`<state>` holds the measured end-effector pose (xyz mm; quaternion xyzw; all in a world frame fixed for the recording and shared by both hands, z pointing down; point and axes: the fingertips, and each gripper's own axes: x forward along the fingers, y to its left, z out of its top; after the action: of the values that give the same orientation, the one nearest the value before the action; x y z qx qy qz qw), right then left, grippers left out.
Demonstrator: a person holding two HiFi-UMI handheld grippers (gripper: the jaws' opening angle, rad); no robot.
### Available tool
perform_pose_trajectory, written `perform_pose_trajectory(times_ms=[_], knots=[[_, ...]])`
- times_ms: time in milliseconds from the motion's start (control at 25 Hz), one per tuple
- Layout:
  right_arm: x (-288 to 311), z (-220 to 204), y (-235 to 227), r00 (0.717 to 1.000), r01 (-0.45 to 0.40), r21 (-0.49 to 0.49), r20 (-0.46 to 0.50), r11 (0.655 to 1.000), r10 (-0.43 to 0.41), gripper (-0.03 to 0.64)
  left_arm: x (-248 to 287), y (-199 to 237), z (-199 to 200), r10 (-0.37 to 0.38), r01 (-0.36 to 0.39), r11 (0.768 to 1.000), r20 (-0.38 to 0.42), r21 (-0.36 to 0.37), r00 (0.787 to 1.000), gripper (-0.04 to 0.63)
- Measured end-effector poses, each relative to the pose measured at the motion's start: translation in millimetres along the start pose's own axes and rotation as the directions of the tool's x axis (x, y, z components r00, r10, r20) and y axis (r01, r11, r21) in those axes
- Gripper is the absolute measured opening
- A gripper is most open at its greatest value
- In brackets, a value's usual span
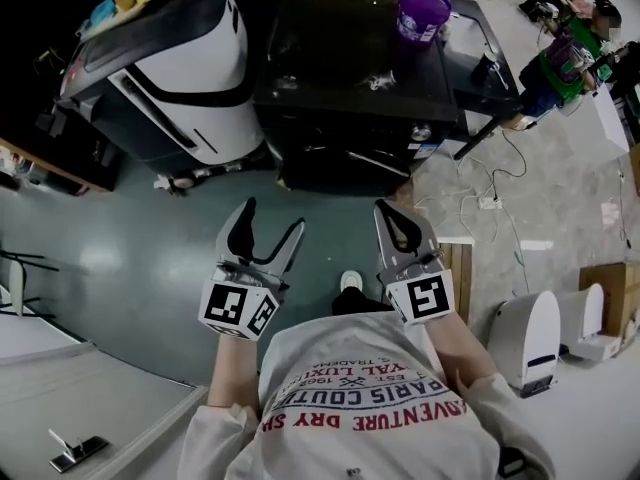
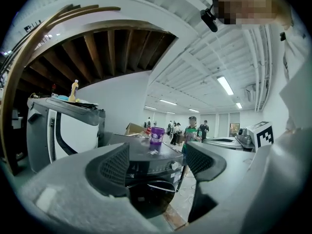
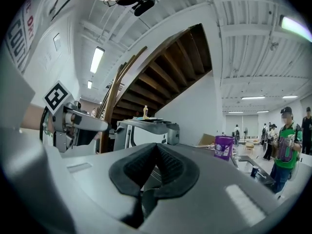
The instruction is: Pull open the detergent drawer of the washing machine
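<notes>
A black front-loading washing machine (image 1: 350,88) stands ahead of me at the top of the head view, its front panel facing me. Through the left gripper's jaws I see its control panel with a silver knob (image 2: 171,165); the detergent drawer on that dark panel is too dim to pick out. My left gripper (image 1: 274,216) is open and empty, level, well short of the machine, which shows between its pads (image 2: 157,164). My right gripper (image 1: 388,208) is beside it, shut on nothing, its pads meeting at the tips (image 3: 156,155).
A purple cup (image 1: 423,13) stands on the black machine's top. A white-and-black washing machine (image 1: 170,68) sits to its left. Cables and a power strip (image 1: 490,203) lie on the floor at right, near white appliances (image 1: 525,338). People (image 1: 560,68) stand far right.
</notes>
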<state>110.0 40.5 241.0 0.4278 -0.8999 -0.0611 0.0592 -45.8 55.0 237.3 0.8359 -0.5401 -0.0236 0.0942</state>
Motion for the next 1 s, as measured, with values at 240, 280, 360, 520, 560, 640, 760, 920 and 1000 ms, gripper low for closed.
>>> perform_pose_trajectory(times_ms=[240, 280, 360, 520, 560, 640, 760, 920, 1000], knots=[[47.7, -16.5, -50.6, 0.998, -0.055, 0.039, -0.005, 0.998, 0.055, 0.002, 63.8, 12.6, -13.0, 0.042, -0.043, 0.997, -0.015, -0.061, 0.999, 0.362], [54.4, -21.0, -56.7, 0.998, -0.06, 0.041, -0.008, 0.997, 0.06, 0.002, 72.2, 15.6, -16.4, 0.046, -0.047, 0.996, -0.02, -0.073, 0.999, 0.362], [67.7, -31.2, -66.7, 0.998, -0.065, 0.044, -0.017, 0.997, 0.066, 0.002, 87.9, 22.5, -25.2, 0.046, -0.05, 0.995, -0.04, -0.089, 0.998, 0.362], [95.5, -49.4, -72.6, 0.996, -0.078, 0.067, -0.043, 0.995, 0.081, 0.002, 115.4, 41.4, -52.6, 0.039, -0.048, 0.995, -0.106, -0.085, 0.994, 0.362], [103.9, -52.1, -71.7, 0.995, -0.083, 0.076, -0.045, 0.994, 0.087, 0.002, 122.0, 47.2, -60.8, 0.033, -0.044, 0.995, -0.119, -0.093, 0.992, 0.362], [122.2, -58.3, -70.2, 0.995, -0.09, 0.093, -0.044, 0.992, 0.094, 0.002, 136.6, 59.4, -78.3, 0.009, -0.027, 0.989, -0.125, -0.146, 0.992, 0.362], [148.6, -79.0, -71.7, 0.995, -0.082, 0.089, -0.056, 0.993, 0.087, 0.002, 160.1, 77.9, -105.5, -0.052, 0.02, 0.959, -0.108, -0.284, 0.993, 0.362], [176.7, -107.0, -69.8, 0.996, -0.06, 0.107, -0.064, 0.992, 0.068, 0.002, 183.3, 97.3, -132.1, -0.127, 0.089, 0.913, -0.072, -0.398, 0.989, 0.362], [192.7, -124.6, -67.3, 0.994, -0.06, 0.113, -0.08, 0.992, 0.07, 0.002, 196.8, 110.9, -144.5, -0.137, 0.097, 0.895, -0.062, -0.434, 0.989, 0.362]])
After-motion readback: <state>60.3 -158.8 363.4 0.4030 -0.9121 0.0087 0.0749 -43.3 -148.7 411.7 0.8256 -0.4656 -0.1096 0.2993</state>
